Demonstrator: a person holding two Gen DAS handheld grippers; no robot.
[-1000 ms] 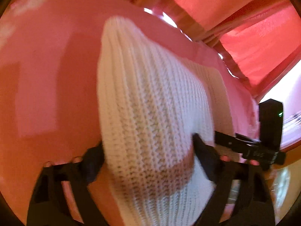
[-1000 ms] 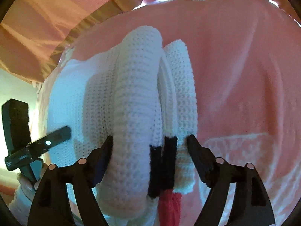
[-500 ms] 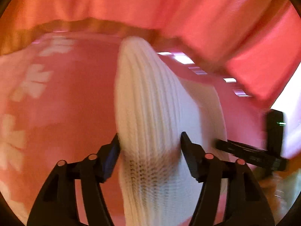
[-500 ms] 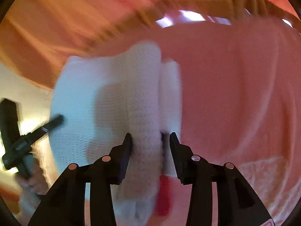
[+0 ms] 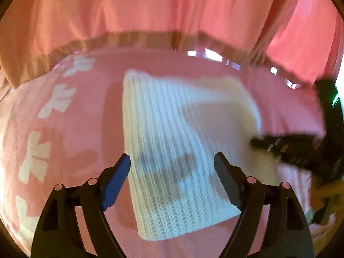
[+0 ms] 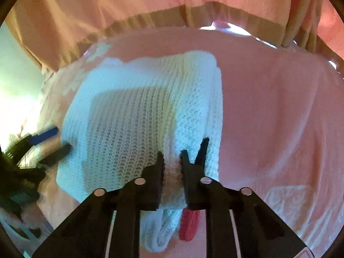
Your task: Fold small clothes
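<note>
Left wrist view: white rib-knit folded garment (image 5: 172, 150) lies flat on pink cloth-covered surface w/ white flower print (image 5: 71, 142), centre of frame, its near edge between the fingers of the left gripper (image 5: 172, 167). Jaws wide and opening; pads clear of the knit, nothing gripped.

Right wrist view: right gripper (image 6: 172, 163) at the garment's near right edge. Jaws narrow and closing, w/ a bunched fold of the white knit pinched between them. Black trim piece (image 6: 203, 152) and red knitted end (image 6: 189, 223) show at that same edge, below and beside the fingers.

Step in hand, by judgement: a fold appears laid down; left side released, right side taking hold of the thick edge, prob. for another fold or to shift the bundle.

Next move calls for: firm hold through all layers at the right edge, so the stack doesn't slip apart; left gripper to steady or re-grip the opposite edge.

Hard to make out: garment type unclear; layer count under the top face hidden. Other gripper in each view is blurred at frame edge. Pink curtain-like fabric (image 5: 172, 10) at far side, cut off by the lens rim.
</note>
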